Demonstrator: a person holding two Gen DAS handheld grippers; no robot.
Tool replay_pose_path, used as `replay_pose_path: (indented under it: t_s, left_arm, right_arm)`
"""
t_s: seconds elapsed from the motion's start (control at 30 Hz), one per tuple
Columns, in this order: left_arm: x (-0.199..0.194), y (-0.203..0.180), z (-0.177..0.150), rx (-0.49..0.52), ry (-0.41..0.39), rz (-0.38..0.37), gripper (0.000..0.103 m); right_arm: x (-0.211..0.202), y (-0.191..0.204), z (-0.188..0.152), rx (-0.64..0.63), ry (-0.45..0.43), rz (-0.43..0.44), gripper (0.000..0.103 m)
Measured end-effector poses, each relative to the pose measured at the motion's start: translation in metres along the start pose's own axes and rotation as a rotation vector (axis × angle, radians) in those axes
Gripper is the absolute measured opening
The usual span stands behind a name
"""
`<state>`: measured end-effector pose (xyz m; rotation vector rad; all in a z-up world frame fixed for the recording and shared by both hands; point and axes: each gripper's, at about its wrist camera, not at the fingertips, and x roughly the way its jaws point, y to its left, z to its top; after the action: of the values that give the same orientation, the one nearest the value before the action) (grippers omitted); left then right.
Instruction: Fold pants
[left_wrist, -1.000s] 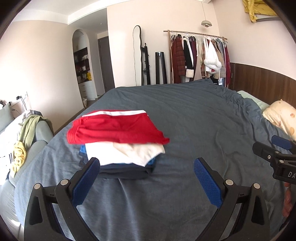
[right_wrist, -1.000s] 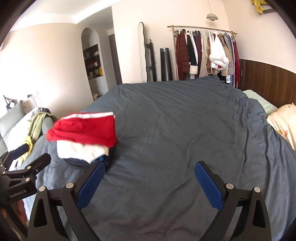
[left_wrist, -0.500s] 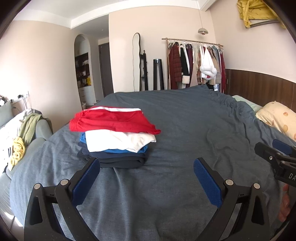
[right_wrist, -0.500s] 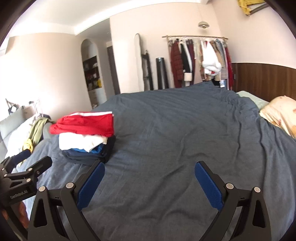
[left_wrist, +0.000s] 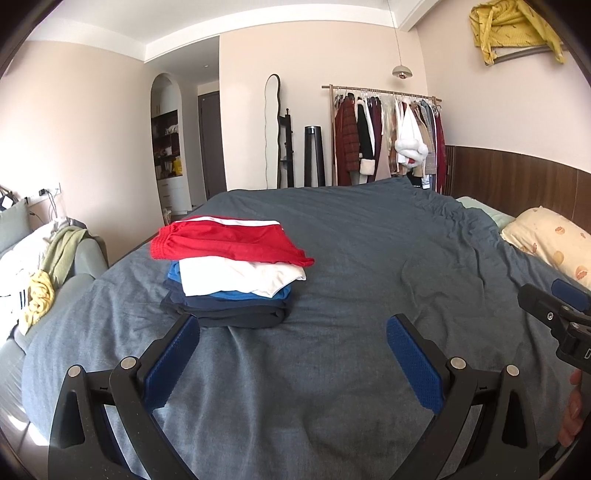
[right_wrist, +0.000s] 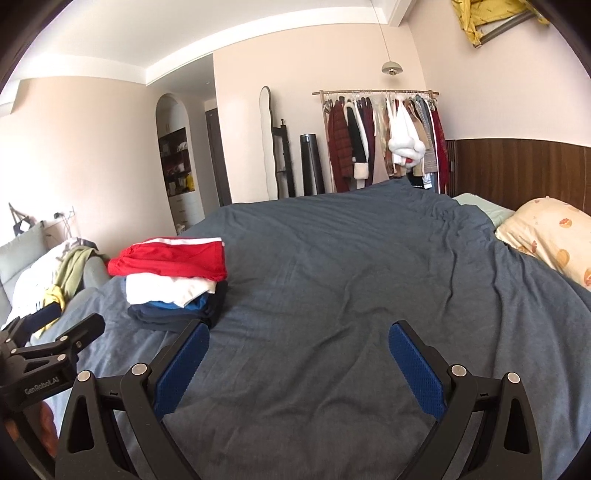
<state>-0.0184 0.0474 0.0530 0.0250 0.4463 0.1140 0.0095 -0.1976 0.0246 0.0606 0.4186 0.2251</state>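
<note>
Both tongs, left (left_wrist: 291, 345) and right (right_wrist: 297, 349), are gaping empty, pulling back level; stack (left_wrist: 231, 271) probably finished.

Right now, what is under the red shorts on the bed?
Under the red shorts lie a white garment, a blue one and dark ones. Only folded edges show, so their type stays hidden.

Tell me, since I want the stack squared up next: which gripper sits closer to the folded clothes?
Left, probably. The left gripper faces the folded stack almost head-on, one fingertip just before it. The right gripper points at bare duvet. Both are open and empty.
</note>
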Motion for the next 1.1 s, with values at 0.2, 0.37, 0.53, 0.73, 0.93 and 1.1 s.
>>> replay_pose_path:
  t_s: [0.2, 0.37, 0.53, 0.73, 0.93, 1.1]
  left_arm:
    - [-0.008, 0.001, -0.003, 0.003, -0.002, -0.001, 0.103]
    - [-0.012, 0.006, -0.005, -0.012, 0.003, 0.001, 0.103]
    - [-0.014, 0.009, -0.007, -0.02, 0.015, 0.0, 0.103]
    - [-0.015, 0.011, -0.009, -0.019, 0.025, -0.002, 0.103]
    - [-0.015, 0.01, -0.009, -0.019, 0.022, -0.001, 0.103]
    - [-0.017, 0.011, -0.011, -0.02, 0.019, 0.003, 0.103]
  right_arm:
    - [-0.007, 0.002, -0.003, -0.005, 0.008, -0.003, 0.099]
    - [-0.009, 0.005, -0.005, -0.021, 0.013, -0.001, 0.099]
    - [-0.01, 0.008, -0.007, -0.029, 0.019, -0.002, 0.099]
    - [-0.011, 0.01, -0.008, -0.032, 0.022, 0.004, 0.099]
    - [-0.012, 0.013, -0.009, -0.036, 0.025, 0.007, 0.099]
    - [-0.013, 0.014, -0.008, -0.038, 0.025, 0.01, 0.099]
